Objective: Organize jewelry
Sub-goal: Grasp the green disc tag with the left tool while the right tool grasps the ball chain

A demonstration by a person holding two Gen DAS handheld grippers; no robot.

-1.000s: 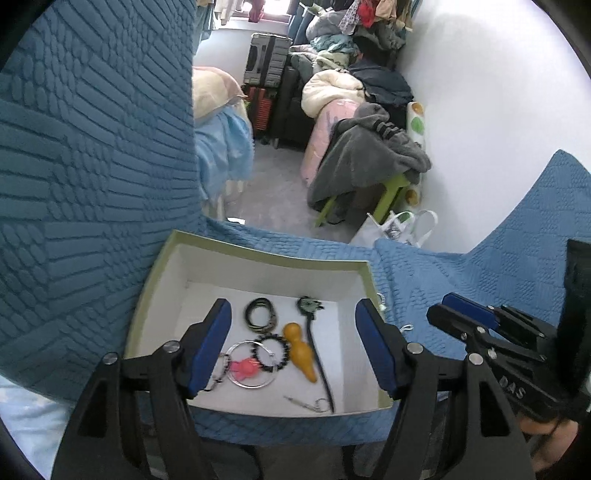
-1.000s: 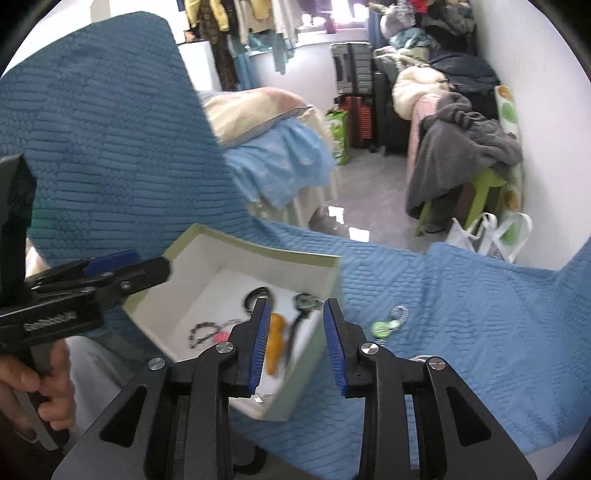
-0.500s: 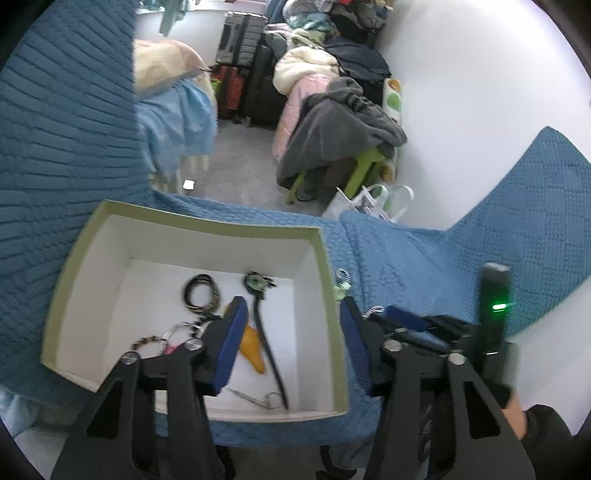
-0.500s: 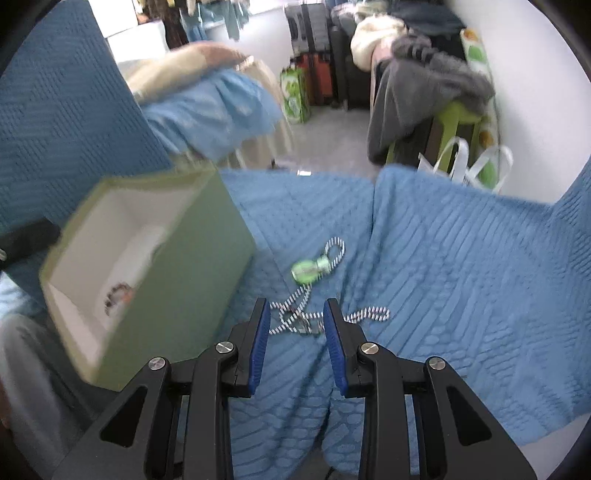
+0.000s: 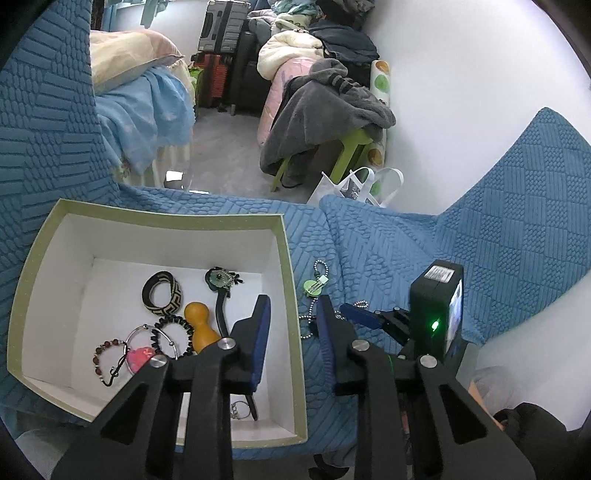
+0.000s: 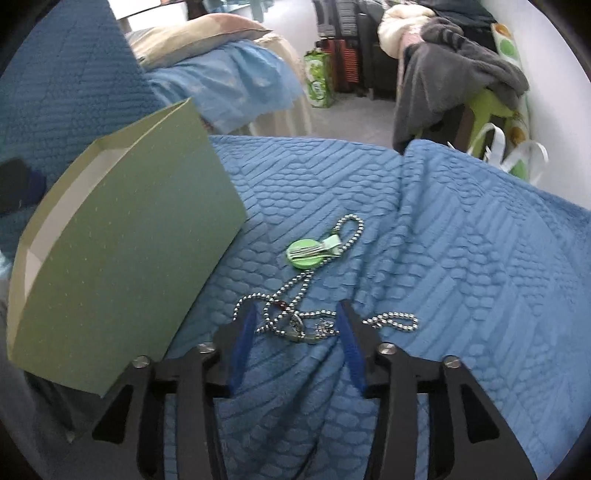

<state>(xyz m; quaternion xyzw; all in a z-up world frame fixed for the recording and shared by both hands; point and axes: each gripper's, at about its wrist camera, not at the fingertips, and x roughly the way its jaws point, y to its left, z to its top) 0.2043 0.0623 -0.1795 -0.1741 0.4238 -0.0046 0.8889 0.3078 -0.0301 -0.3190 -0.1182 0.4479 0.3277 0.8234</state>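
A green box with white inside [image 5: 291, 295] sits on the blue quilted cover; it also shows in the right wrist view [image 6: 122, 236]. Inside lie a patterned bangle [image 5: 161, 295], a beaded bracelet [image 5: 107, 354], a black hairpin [image 5: 221, 295] and an orange wooden piece [image 5: 199, 325]. A ball-chain necklace with a green pendant [image 6: 308, 253] lies beside the box. My left gripper [image 5: 293, 339] straddles the box's right wall, open. My right gripper [image 6: 295, 328] is open, low over the tangled chain [image 6: 295, 317], fingers either side of it. It also shows in the left wrist view [image 5: 364, 319].
The blue quilted cover [image 6: 461, 277] has a raised fold running down its middle. Beyond its edge are a bed [image 5: 140, 96], suitcases [image 5: 221, 33], a green stool draped with grey clothing [image 5: 325, 110] and a white bag [image 5: 354, 184] by the wall.
My right gripper swung away from the box, dropped down to the chain and opened wider. My left gripper narrowed and shifted right to straddle the box's right wall.
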